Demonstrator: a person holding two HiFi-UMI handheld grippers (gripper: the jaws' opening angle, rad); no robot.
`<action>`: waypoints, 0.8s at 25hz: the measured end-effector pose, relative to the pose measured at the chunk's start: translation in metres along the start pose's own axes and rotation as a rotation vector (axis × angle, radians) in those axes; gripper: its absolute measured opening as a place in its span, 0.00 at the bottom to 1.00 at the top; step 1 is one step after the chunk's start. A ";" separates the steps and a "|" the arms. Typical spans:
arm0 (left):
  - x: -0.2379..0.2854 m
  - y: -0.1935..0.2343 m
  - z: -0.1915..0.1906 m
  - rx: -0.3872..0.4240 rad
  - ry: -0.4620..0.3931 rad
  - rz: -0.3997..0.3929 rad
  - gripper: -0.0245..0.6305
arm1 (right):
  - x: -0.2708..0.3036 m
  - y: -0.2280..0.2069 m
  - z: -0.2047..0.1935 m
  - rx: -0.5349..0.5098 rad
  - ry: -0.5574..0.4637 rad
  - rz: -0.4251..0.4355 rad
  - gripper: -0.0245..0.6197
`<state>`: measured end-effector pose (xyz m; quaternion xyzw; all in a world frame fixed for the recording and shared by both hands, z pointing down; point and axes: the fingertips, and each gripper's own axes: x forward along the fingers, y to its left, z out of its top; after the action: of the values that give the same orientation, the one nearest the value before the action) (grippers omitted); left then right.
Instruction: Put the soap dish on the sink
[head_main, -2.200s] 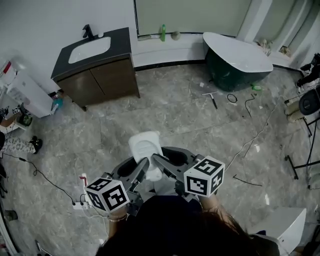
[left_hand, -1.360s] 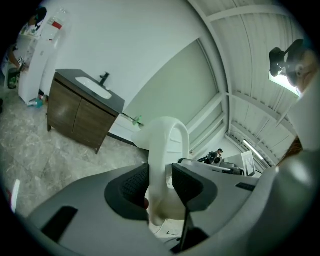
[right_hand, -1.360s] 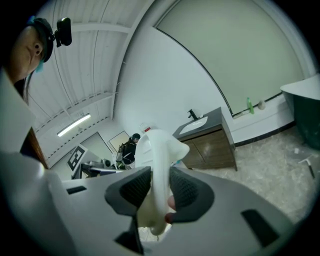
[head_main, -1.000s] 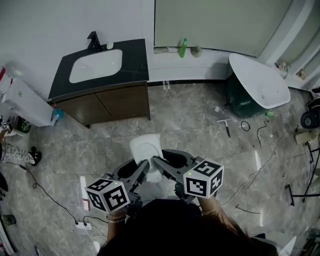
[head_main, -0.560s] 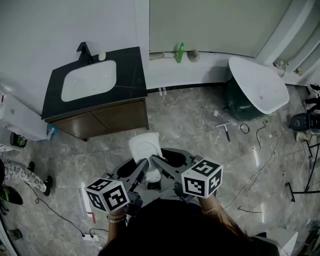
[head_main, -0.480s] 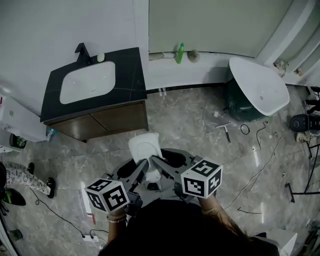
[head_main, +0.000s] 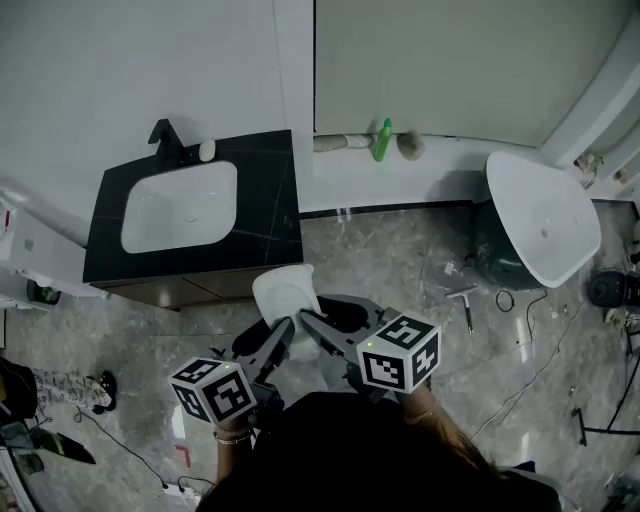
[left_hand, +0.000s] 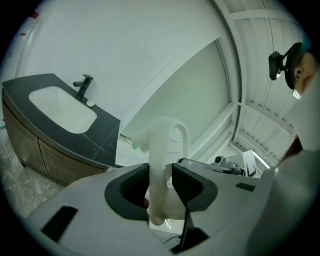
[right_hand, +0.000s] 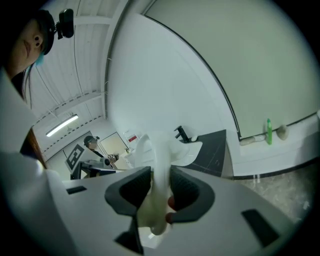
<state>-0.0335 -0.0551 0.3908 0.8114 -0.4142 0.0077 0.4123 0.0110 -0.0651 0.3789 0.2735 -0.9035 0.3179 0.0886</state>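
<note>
We hold the white soap dish (head_main: 285, 297) in the air, our left gripper (left_hand: 161, 180) and right gripper (right_hand: 160, 185) each clamped on one edge, the sink (head_main: 180, 205) at eleven o'clock unreached, so approach and set-down are left.

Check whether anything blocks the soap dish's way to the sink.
Nothing visible does. The left gripper and right gripper hold the dish in front of the sink counter, whose dark top nearest it is bare.
</note>
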 end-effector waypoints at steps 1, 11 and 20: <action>0.010 0.004 0.011 -0.003 -0.007 0.008 0.24 | 0.007 -0.010 0.011 -0.005 0.006 0.009 0.22; 0.080 0.038 0.089 -0.033 -0.089 0.111 0.24 | 0.060 -0.081 0.085 -0.050 0.071 0.107 0.22; 0.111 0.094 0.137 -0.044 -0.083 0.151 0.24 | 0.126 -0.118 0.115 -0.038 0.095 0.112 0.22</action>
<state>-0.0695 -0.2516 0.4020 0.7683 -0.4909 -0.0039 0.4108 -0.0275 -0.2687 0.3929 0.2053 -0.9180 0.3178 0.1187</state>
